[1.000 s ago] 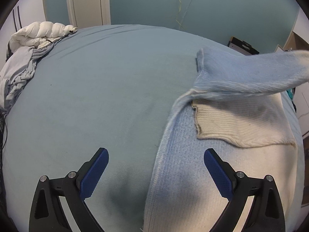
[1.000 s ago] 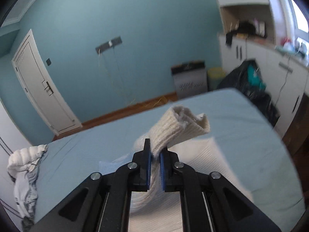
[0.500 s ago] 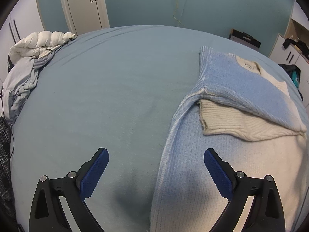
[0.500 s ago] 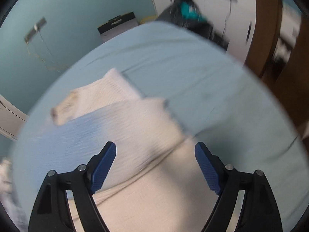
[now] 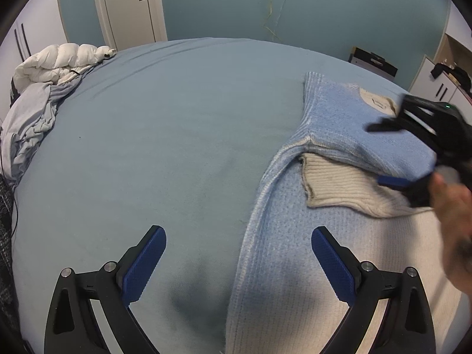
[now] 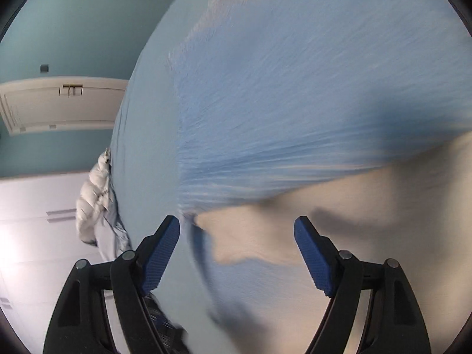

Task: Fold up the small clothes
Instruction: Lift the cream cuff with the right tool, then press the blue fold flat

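A blue-and-cream knit sweater (image 5: 295, 236) lies flat on the bed, with its blue sleeve (image 5: 354, 135) folded across the body and the cream cuff (image 5: 333, 183) lying on top. My left gripper (image 5: 238, 231) hovers open over the sweater's left edge, holding nothing. At the far right of the left wrist view my right gripper (image 5: 386, 153) hangs just over the folded sleeve. Its own view is motion-blurred and shows the sweater (image 6: 295, 88) close below. The right gripper (image 6: 236, 221) has wide jaws that are closing, with no fabric pinched between the pads.
The pale blue bed sheet (image 5: 147, 132) stretches bare to the left of the sweater. A white duvet and grey clothes (image 5: 53, 67) are heaped at the bed's far left corner. A person's hand (image 5: 454, 212) holds the right gripper. A white door (image 5: 126, 6) stands behind.
My right gripper let go of the cream cuff, opened wide and dropped low over the sweater. The sleeve it held aloft now lies folded across the body. The left gripper stayed put.
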The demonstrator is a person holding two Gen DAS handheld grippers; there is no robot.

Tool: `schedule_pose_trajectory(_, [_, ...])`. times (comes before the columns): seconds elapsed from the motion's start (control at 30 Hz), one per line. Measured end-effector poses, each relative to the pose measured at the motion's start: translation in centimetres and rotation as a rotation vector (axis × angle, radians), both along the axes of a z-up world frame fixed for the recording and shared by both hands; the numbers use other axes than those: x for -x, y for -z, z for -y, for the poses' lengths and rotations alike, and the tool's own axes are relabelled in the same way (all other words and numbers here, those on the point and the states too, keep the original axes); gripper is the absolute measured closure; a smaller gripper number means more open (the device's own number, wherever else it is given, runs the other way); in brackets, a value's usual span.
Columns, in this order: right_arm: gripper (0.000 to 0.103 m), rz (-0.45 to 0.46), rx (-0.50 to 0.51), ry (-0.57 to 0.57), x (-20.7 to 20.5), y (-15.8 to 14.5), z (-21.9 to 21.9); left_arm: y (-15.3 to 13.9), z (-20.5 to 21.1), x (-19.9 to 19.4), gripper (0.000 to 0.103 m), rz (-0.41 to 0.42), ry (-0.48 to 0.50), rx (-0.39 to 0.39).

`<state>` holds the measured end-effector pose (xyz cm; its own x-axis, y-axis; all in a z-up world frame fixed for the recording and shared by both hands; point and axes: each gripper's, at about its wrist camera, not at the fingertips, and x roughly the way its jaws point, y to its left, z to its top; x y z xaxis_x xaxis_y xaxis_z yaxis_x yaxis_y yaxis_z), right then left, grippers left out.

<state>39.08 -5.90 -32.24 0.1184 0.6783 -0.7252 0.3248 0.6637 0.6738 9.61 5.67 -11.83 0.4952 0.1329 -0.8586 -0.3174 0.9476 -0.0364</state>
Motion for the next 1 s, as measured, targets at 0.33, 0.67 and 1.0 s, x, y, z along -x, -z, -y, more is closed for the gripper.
schedule_pose_trajectory(0.33, [0.095,0.065,0.247,-0.115,0.1,-4.0,-4.8,0.0,-1.0,0.1,0.003,0.013,-0.039,0.048])
schedule_pose_trajectory(0.67, [0.06,0.075,0.244,-0.202,3.3,-3.3,-5.1,-0.6,0.5,0.0,0.003,0.029,0.002,-0.003])
schedule_pose_trajectory(1.0, [0.027,0.216,0.406,0.175,1.7,-8.2,13.4,-0.3,0.6,-0.1,0.003,0.018,0.008,0.015])
